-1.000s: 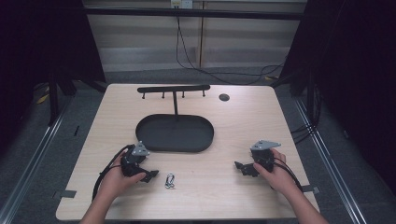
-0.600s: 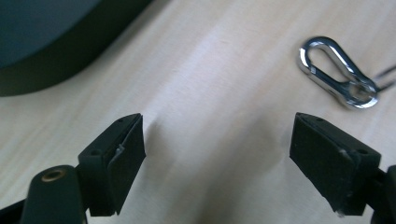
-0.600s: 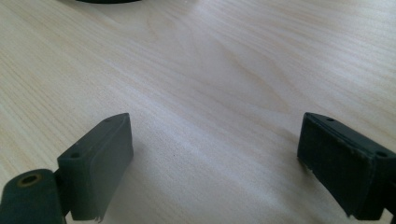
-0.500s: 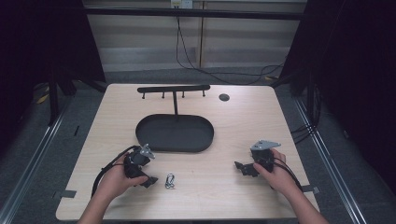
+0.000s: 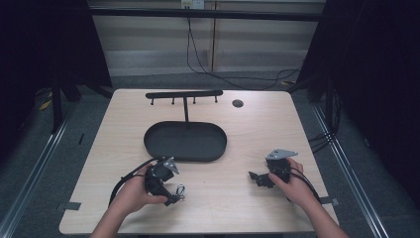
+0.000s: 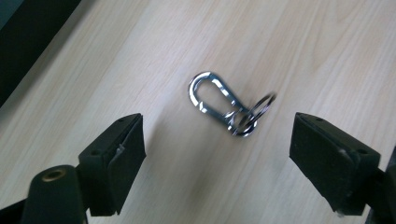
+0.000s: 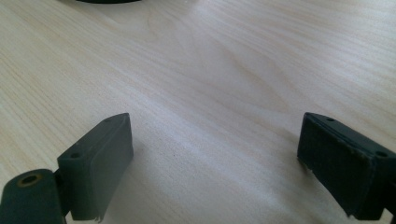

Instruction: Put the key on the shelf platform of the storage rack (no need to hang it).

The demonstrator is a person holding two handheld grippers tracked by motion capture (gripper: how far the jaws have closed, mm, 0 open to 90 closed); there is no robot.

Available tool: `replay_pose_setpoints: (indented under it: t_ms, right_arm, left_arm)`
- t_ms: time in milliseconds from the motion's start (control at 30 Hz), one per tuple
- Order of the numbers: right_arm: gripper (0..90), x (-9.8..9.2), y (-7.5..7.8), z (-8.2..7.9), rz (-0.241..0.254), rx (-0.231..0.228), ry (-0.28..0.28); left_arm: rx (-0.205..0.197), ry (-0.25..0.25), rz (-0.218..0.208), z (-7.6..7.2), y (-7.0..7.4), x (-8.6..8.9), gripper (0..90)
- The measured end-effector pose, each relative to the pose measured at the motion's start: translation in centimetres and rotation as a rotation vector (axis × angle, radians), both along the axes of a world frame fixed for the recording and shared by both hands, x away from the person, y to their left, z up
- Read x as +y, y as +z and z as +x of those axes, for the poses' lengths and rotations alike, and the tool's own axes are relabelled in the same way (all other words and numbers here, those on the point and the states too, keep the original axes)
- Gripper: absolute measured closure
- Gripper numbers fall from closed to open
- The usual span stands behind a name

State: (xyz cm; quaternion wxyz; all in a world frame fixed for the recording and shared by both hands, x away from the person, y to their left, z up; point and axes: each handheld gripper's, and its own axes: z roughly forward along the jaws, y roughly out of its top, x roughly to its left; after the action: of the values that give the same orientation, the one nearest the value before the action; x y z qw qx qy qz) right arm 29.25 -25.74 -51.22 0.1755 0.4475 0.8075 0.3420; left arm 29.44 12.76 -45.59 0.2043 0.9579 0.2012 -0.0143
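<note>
Pale wood table (image 5: 247,124), carabiner (image 6: 215,98) lying diagonally between wide-open left gripper (image 6: 217,154), right gripper (image 7: 215,163) wide.

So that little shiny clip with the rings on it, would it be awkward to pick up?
Probably a bit. The metal clip looks smooth and polished, so it may slip between the pads. Its rings hang loosely linked, so they would likely dangle and swing once lifted. It lies flat on the table, so a push would more likely slide it than roll it.
</note>
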Motion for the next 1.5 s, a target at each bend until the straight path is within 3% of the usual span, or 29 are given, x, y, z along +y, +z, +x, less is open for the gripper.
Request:
replay_pose_setpoints:
  t_ms: [167, 567, 867, 933, 1100, 1233, 1500]
  right_arm:
    - [9.8, 0.0, 0.0, 0.0, 0.000, 0.000, 0.001]
    - [9.8, 0.0, 0.0, 0.0, 0.000, 0.000, 0.000]
    - [9.8, 0.0, 0.0, 0.0, 0.001, 0.002, -0.001]
    - [9.8, 0.0, 0.0, 0.0, 0.001, 0.001, -0.001]
    - [9.8, 0.0, 0.0, 0.0, 0.000, 0.001, 0.000]
    - [9.8, 0.0, 0.0, 0.0, 0.000, 0.001, 0.000]
    - [9.8, 0.0, 0.0, 0.0, 0.000, 0.001, -0.001]
  left_arm:
    - [0.008, -0.024, 0.013, 0.2, -0.2, -1.0, 22.9]
    - [0.049, -0.008, 0.037, 0.1, -1.1, -2.0, 35.1]
    - [0.023, 0.018, 0.085, 0.1, -1.3, -2.8, 47.0]
    - [0.003, 0.029, 0.091, 0.0, -1.3, -2.9, 53.9]
    - [0.007, 0.051, 0.106, 0.3, -1.1, -2.8, 65.2]
    - [0.023, 0.084, 0.106, 0.4, -1.1, -2.7, 67.5]
    - [0.037, 0.114, 0.154, 0.5, -0.9, -2.7, 68.0]
